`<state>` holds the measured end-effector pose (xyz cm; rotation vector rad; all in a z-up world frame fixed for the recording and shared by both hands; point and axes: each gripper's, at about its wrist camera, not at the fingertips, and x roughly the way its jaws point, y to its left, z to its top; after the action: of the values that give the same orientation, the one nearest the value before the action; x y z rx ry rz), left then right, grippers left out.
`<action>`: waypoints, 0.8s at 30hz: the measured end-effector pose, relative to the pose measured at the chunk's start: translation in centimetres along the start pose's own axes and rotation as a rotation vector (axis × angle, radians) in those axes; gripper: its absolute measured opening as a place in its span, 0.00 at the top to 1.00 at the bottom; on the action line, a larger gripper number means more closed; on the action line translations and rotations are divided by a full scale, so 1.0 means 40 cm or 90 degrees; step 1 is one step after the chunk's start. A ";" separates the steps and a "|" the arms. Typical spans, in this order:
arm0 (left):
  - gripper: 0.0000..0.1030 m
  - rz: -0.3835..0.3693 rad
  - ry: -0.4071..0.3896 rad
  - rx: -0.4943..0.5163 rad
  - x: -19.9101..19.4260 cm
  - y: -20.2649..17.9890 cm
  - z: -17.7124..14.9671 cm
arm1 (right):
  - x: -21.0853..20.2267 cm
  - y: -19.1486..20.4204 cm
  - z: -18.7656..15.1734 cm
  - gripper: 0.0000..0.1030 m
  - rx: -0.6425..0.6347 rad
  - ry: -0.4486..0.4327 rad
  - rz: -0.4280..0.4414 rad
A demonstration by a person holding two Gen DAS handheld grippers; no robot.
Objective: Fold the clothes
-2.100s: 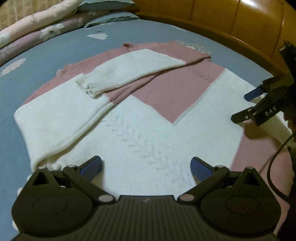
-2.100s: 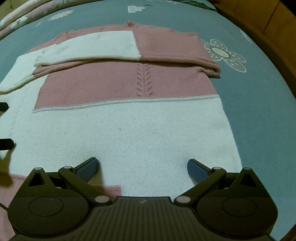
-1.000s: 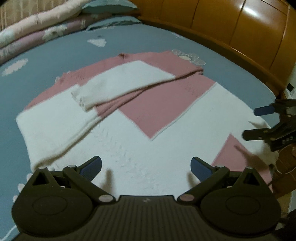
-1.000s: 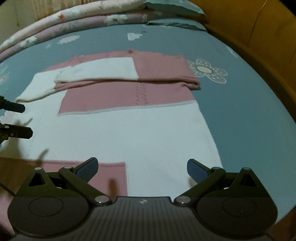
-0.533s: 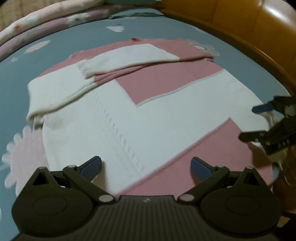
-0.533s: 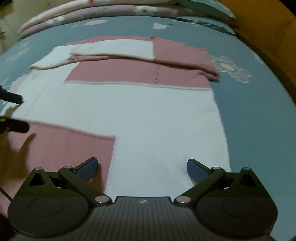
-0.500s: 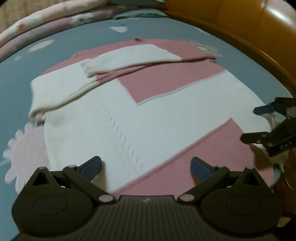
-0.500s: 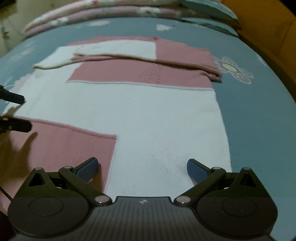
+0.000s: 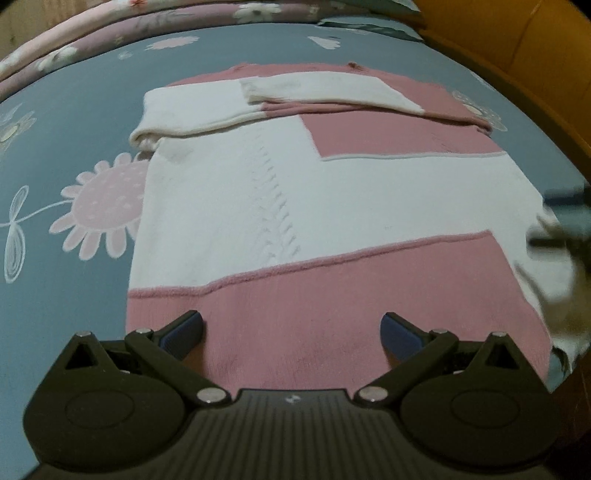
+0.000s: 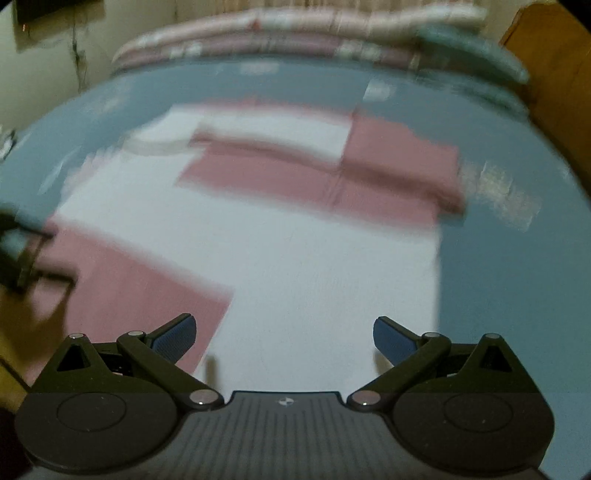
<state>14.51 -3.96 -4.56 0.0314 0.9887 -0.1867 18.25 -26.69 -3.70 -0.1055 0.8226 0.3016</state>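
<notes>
— Pink and white knit: what does the left wrist camera show?
— A sweater [image 9: 332, 206] spread flat on a blue flowered bedsheet [image 9: 74, 122], both sleeves folded across the chest, the pink hem band nearest the lens. The left gripper [image 9: 291, 328] hovers over that band, its blue-padded fingers [image 9: 183, 330] spread wide and holding nothing. The right gripper [image 9: 557, 225] is a blur at the sweater's right edge.
— And the right wrist camera?
— Motion-blurred. The right gripper [image 10: 284, 334] sits above the white lower body, fingers wide apart and empty. A wooden headboard [image 10: 546, 55] and folded quilts [image 10: 295, 33] lie beyond the sweater.
</notes>
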 end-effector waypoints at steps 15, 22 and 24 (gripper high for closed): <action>0.01 0.018 -0.008 -0.089 -0.015 0.004 -0.029 | 0.134 -0.057 0.011 0.00 -0.017 0.059 -0.021; 0.01 -0.013 -0.015 -0.090 -0.027 0.020 -0.048 | 0.138 -0.037 0.014 0.00 -0.003 0.063 -0.059; 0.01 -0.026 -0.010 -0.075 -0.034 0.024 -0.056 | 0.128 -0.034 0.012 0.00 0.011 0.073 -0.068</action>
<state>12.07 -2.57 -4.73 -0.0986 0.9836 -0.1652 22.29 -26.74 -7.17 -0.1511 0.9292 0.1898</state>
